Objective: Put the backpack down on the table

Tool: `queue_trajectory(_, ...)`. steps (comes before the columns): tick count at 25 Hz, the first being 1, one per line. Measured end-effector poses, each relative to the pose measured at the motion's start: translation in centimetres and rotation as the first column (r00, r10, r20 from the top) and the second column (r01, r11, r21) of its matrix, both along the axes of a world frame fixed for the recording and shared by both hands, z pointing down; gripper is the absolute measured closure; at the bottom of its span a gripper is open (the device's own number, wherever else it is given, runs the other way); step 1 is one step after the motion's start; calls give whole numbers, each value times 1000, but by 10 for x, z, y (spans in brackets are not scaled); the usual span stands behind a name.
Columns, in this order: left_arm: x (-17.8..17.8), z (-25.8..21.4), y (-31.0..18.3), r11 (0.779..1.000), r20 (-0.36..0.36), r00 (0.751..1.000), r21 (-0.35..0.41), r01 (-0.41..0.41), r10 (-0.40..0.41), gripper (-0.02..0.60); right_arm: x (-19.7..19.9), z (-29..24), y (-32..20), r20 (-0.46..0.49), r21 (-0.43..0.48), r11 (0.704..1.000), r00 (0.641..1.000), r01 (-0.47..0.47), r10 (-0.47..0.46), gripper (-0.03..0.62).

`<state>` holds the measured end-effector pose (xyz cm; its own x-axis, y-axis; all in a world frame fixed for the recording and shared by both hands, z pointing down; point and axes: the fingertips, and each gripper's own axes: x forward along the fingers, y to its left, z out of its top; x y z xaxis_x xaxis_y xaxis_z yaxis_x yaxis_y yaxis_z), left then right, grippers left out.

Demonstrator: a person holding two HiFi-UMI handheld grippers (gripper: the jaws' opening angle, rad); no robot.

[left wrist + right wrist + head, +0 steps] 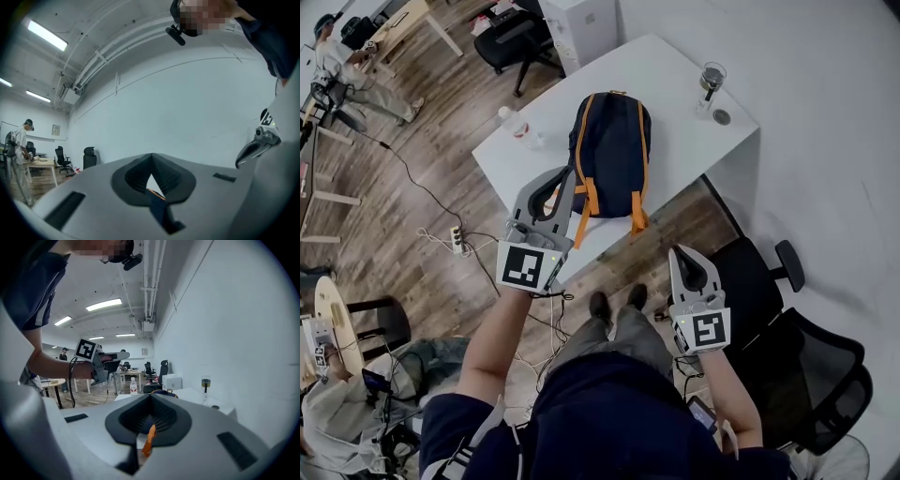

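We count one backpack [609,150], navy with orange trim. It lies flat on the white counter [675,84], its top toward the far side and its lower end at the near edge. One orange strap end [637,222] hangs over that near edge, right of the pack's middle.

We see two hand-held grippers. The left hand-held gripper [569,176] sits at the pack's near left corner, over the counter's near edge. It is clenched on one strap [158,206]: its own view shows a dark band with an orange edge pinched in the slot where the two jaws meet. The right hand-held gripper [674,251] is off the counter, nearer than its edge and right of the pack, apart from it. Its two jaws are pressed together with nothing gripped, and in its own view the orange strap end shows only through the gap behind the tips. Each one carries one marker cube, two in all [530,267] [705,330].

The counter also bears one clear bottle [516,127] by its left edge, one glass [711,82] at the far right corner, and one round grommet [722,117] just nearer than the glass.

We count two black office chairs for certain: one [511,37] beyond the far side, one [769,319] at the near right beside the person. One white power strip [457,240] lies on the wooden floor left of the counter
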<state>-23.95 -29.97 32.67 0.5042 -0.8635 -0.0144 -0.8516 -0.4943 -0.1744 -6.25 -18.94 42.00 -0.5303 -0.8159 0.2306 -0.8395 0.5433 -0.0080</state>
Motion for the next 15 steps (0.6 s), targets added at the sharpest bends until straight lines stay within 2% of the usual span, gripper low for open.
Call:
queue_trajectory(4,-5,-10,21,1000,-56,998,18,14,-13,578,-4,-9,4,1,22,1000,1000,-4,4,595)
queue_trajectory(15,-38,0,78,996,-18,996,23,86,-86,578,-9,-26,15,-10,71,997,999,-36,37,595)
